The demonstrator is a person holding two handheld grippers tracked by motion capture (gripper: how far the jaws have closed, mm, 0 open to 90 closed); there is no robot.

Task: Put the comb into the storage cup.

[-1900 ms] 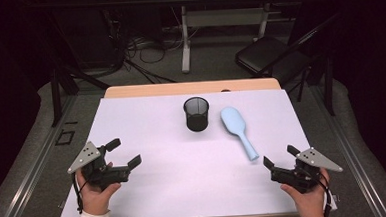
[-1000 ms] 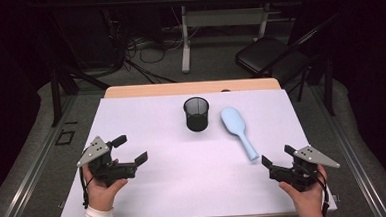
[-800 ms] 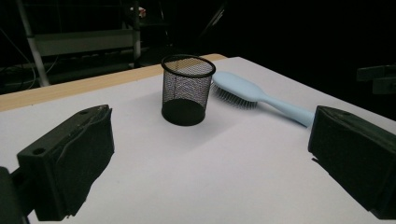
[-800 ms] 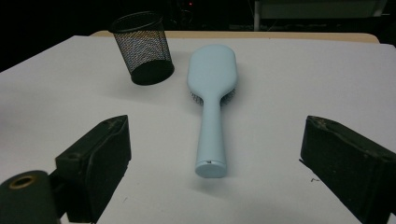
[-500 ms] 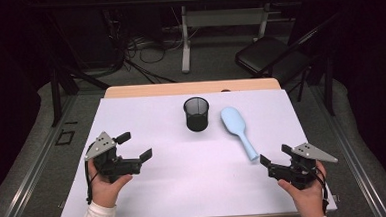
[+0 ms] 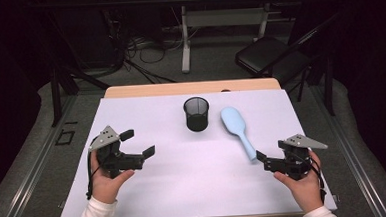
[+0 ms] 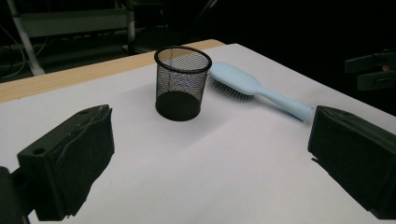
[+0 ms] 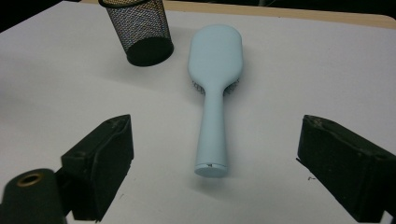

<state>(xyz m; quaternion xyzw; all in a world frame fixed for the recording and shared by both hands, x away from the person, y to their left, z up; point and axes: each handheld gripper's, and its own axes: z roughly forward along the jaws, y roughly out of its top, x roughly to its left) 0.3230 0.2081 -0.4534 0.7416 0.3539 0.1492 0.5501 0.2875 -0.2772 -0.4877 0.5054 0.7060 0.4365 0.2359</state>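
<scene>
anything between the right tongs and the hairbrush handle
Nothing: in the right gripper view, bare white table separates the open right tongs from the handle end of the light blue hairbrush.

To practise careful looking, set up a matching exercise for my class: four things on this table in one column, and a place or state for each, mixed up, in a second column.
Column one:
1. cup
2. hairbrush
3. left gripper
4. right gripper

Column two:
A. light blue, lying bristles down
B. open, close to the end of the brush handle
C. black mesh, standing upright
D. open, held over the left part of the white table

Pairs: 1-C, 2-A, 3-D, 4-B
</scene>
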